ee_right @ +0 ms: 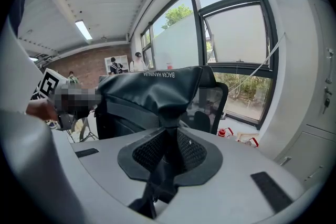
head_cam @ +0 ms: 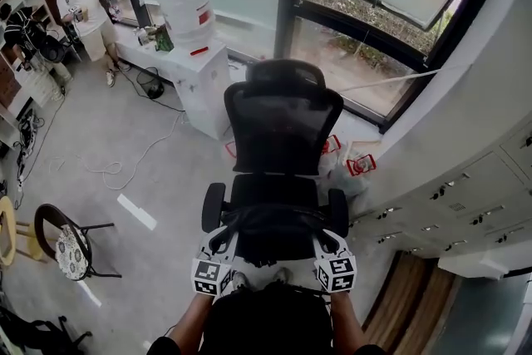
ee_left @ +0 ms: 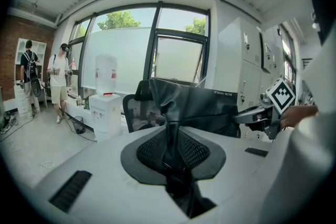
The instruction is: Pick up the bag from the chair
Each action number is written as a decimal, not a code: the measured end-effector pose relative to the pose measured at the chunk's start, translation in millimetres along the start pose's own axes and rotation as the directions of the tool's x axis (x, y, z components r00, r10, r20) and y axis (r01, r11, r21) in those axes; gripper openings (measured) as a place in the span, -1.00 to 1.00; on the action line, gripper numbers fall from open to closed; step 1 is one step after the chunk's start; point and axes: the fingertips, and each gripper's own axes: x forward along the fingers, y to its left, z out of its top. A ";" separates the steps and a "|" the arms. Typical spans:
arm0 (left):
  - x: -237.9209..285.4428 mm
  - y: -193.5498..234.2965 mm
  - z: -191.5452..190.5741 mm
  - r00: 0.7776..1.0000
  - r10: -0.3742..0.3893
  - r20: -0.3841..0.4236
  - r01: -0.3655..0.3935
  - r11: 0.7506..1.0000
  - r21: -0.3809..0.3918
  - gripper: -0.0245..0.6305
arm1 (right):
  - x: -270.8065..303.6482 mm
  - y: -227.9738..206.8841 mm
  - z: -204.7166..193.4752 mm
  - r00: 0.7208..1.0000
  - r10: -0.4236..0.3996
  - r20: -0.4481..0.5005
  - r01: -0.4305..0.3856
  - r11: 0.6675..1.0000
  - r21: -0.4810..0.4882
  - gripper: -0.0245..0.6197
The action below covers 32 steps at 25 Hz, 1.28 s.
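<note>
A black leather-like bag (head_cam: 271,230) hangs stretched between my two grippers, just above the seat of a black mesh office chair (head_cam: 283,129). My left gripper (head_cam: 223,240) is shut on the bag's left end, and my right gripper (head_cam: 322,240) is shut on its right end. In the left gripper view the jaws (ee_left: 173,150) pinch a bunched fold of the bag (ee_left: 202,108), with the right gripper (ee_left: 262,115) beyond it. In the right gripper view the jaws (ee_right: 166,150) clamp the same kind of fold of the bag (ee_right: 149,93), and the chair (ee_right: 211,102) stands behind it.
A white cabinet (head_cam: 199,79) bearing a water jug (head_cam: 186,6) stands by the window, left of the chair. A person (head_cam: 86,2) stands at the far left. A round stool (head_cam: 71,250) is at the lower left. Red-and-white plastic bags (head_cam: 359,165) lie by the right-hand lockers (head_cam: 465,195).
</note>
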 end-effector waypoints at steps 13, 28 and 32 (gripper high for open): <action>-28.9 7.2 -7.8 1.000 0.003 0.017 -0.003 1.000 -0.010 -0.75 | -20.2 31.9 -5.8 1.000 0.001 -0.001 -0.001 1.000 -0.010 -0.76; -36.7 0.6 -8.8 1.000 0.002 0.025 -0.002 1.000 -0.008 -0.75 | -27.3 34.9 -10.6 1.000 0.004 -0.001 -0.004 1.000 -0.026 -0.76; -38.0 -0.1 -11.3 1.000 0.003 0.021 -0.003 1.000 -0.014 -0.75 | -29.5 35.4 -11.7 1.000 0.003 -0.005 -0.004 1.000 -0.028 -0.76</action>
